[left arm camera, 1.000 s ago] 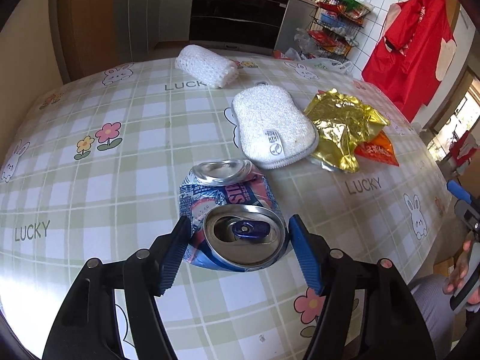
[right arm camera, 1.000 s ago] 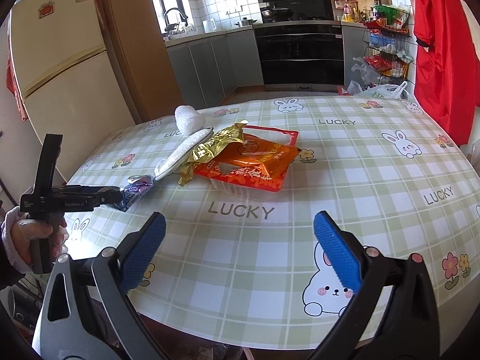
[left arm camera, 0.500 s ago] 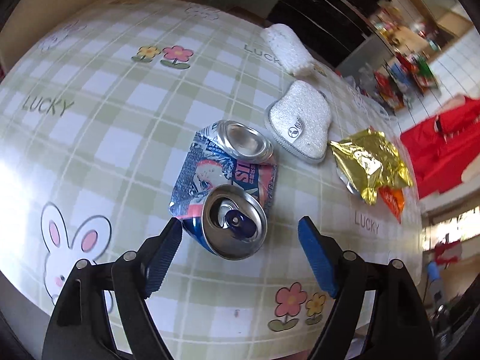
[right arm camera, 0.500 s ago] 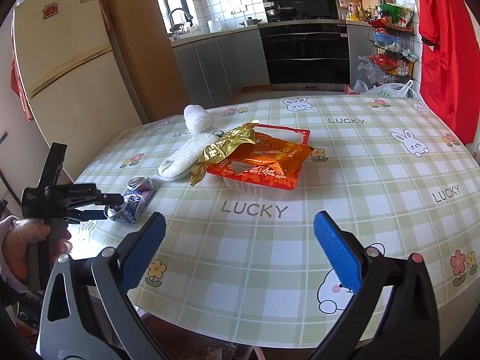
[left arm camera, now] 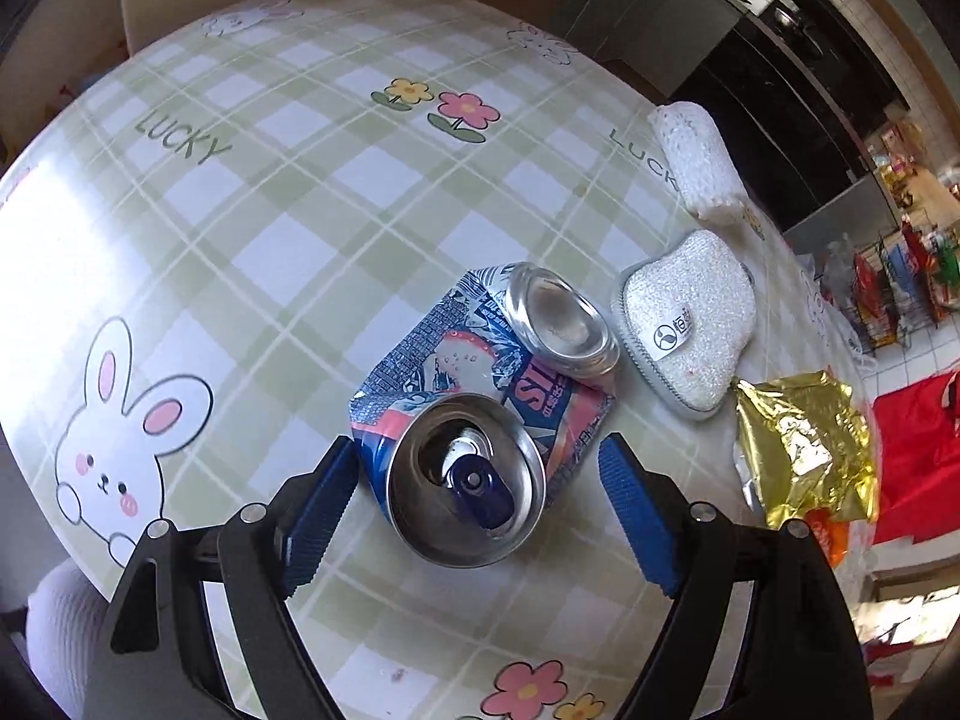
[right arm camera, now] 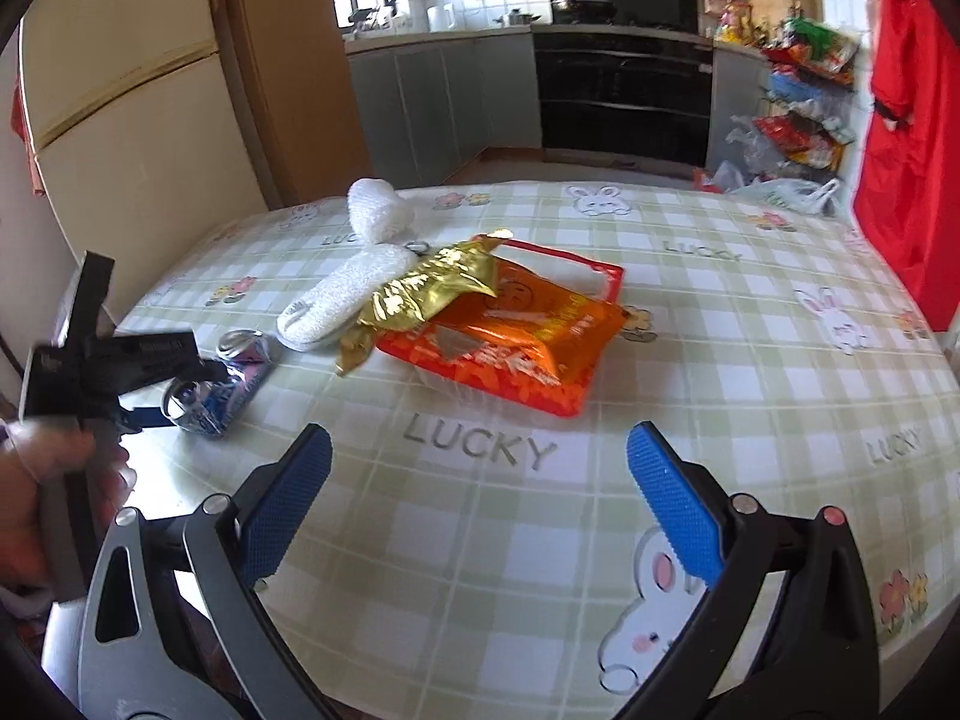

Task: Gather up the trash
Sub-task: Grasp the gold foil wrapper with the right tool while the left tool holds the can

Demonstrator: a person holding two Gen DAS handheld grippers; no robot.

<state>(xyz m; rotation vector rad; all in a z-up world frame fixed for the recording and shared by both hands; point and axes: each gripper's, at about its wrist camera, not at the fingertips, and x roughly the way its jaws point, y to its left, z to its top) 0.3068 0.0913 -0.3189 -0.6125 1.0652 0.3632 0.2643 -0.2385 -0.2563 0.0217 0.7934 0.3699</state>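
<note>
A crushed blue and pink drink can [left arm camera: 480,396] lies on the checked tablecloth [left arm camera: 288,192], its opened top towards me. My left gripper [left arm camera: 474,462] is open, with one blue pad on each side of the can's top end. The left pad is nearly at the can's wall and the right pad stands clear of it. A crumpled gold wrapper [right arm camera: 432,294] rests on an orange snack bag [right arm camera: 516,336] in a red tray. My right gripper [right arm camera: 477,441] hangs open over bare cloth in front of them, with nothing between its pads. The can [right arm camera: 240,372] also shows at the left in the right wrist view.
A white scrub pad [left arm camera: 690,324] lies just beyond the can, and a rolled white cloth [left arm camera: 696,162] sits further back. The gold wrapper [left arm camera: 804,450] is at the right. A person's hand [right arm camera: 42,480] holds the left gripper at the table's left edge. Kitchen cabinets and a snack rack stand behind.
The left gripper's jaws have widened off the can, which now lies on the cloth, and the gripper has rolled about its axis. The right gripper has come closer to the snack bag.
</note>
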